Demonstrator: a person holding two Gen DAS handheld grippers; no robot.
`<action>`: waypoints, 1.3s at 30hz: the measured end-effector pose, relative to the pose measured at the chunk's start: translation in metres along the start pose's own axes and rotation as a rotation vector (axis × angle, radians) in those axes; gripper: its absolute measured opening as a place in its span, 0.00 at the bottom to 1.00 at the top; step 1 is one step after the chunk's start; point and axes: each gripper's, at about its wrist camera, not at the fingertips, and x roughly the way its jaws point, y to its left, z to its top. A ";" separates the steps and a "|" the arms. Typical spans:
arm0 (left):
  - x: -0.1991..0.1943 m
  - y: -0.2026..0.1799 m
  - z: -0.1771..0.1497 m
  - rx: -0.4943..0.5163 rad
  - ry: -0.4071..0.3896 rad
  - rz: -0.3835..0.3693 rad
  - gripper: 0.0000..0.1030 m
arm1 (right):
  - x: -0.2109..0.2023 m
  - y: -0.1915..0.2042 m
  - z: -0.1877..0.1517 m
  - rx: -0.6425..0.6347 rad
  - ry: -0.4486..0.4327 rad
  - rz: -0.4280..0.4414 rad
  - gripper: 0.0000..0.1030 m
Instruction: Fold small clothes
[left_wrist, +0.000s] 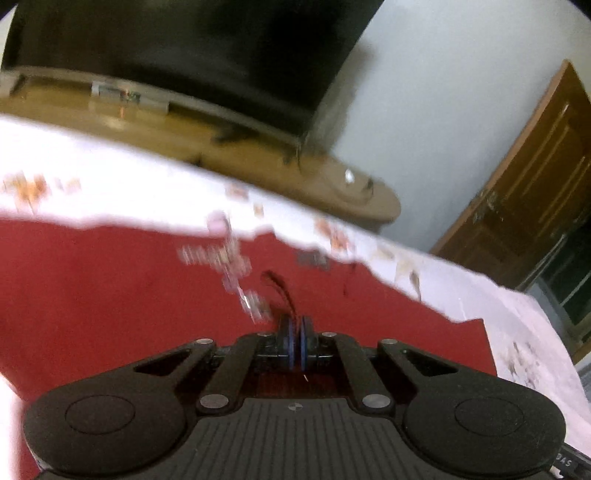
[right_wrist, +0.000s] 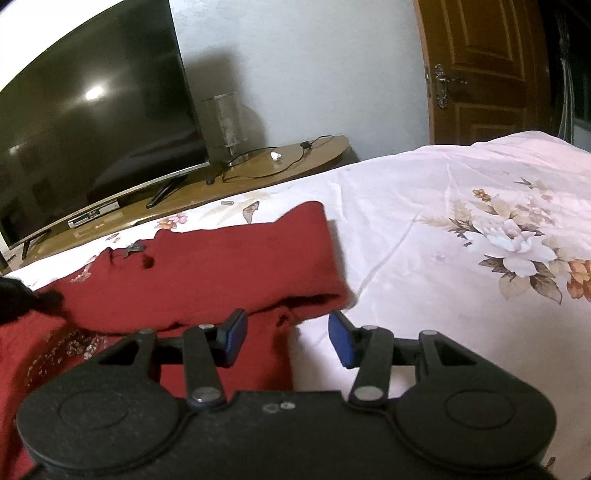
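A small red knit garment (right_wrist: 207, 269) lies on the bed, with a sleeve folded across its body. My right gripper (right_wrist: 288, 338) is open, its blue pads (right_wrist: 341, 341) spread on either side of the garment's near right edge, holding nothing. In the left wrist view the same red garment (left_wrist: 110, 288) fills the middle, blurred. My left gripper (left_wrist: 296, 341) is shut, its blue pads pressed together with red fabric pinched and rising between the tips.
A white floral bedsheet (right_wrist: 461, 221) covers the bed. Beyond it a wooden TV stand (right_wrist: 277, 162) carries a large television (right_wrist: 92, 129), a glass lamp (right_wrist: 225, 122) and cables. A brown door (right_wrist: 487, 70) stands at the right.
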 end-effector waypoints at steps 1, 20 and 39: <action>-0.007 0.005 0.006 0.007 -0.016 0.005 0.03 | 0.003 0.000 0.001 0.001 0.002 0.001 0.47; -0.004 0.082 -0.010 -0.034 0.048 0.124 0.03 | 0.074 0.011 0.007 -0.101 0.109 -0.104 0.22; 0.005 0.089 0.000 0.002 0.022 0.112 0.72 | 0.077 -0.016 0.056 0.010 -0.017 0.078 0.42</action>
